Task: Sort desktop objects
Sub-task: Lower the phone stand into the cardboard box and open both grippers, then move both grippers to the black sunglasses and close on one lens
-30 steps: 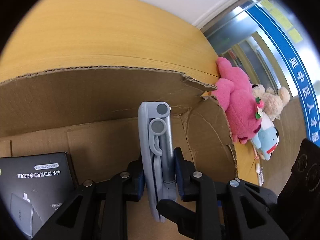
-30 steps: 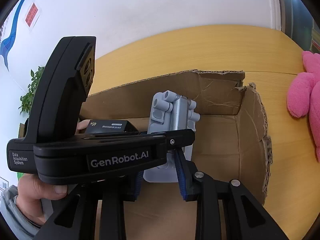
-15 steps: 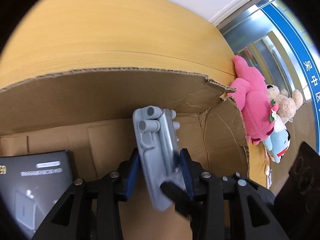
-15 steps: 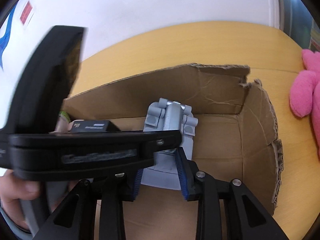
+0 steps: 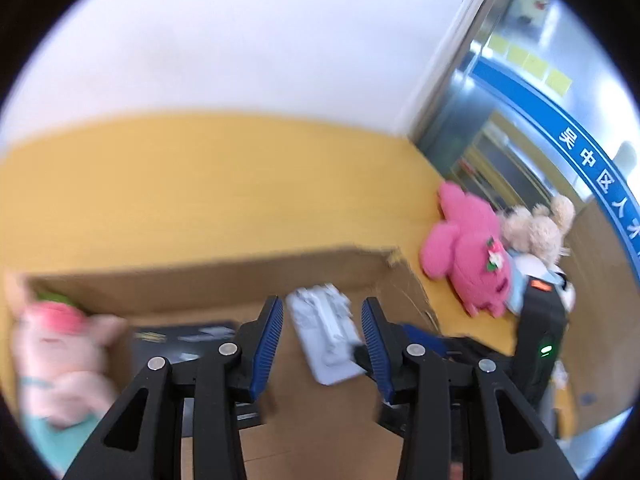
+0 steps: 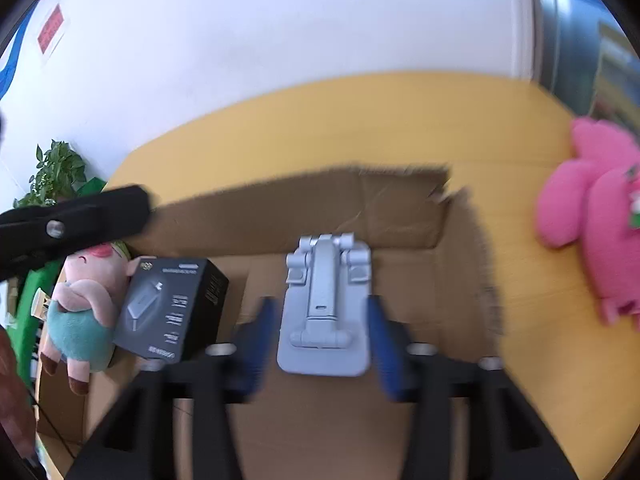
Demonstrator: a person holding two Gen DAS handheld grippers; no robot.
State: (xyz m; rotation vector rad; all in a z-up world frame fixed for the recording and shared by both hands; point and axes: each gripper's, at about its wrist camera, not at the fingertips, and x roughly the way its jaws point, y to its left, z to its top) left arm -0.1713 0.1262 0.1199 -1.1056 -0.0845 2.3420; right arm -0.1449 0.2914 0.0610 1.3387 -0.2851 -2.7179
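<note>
A grey folding phone stand lies flat on the floor of the open cardboard box; it also shows in the left wrist view. My right gripper is open, its jaws apart on either side of the stand and not touching it. My left gripper is open and empty, raised above the box. A black charger box and a pink pig plush lie in the box's left part.
A big pink plush, a beige bear and other soft toys lie on the yellow table right of the box. The left gripper's black body crosses the right wrist view at left. A green plant stands far left.
Both grippers held the grey stand upright over the box; now both have opened and pulled up and back, and the stand lies flat on the box floor.
</note>
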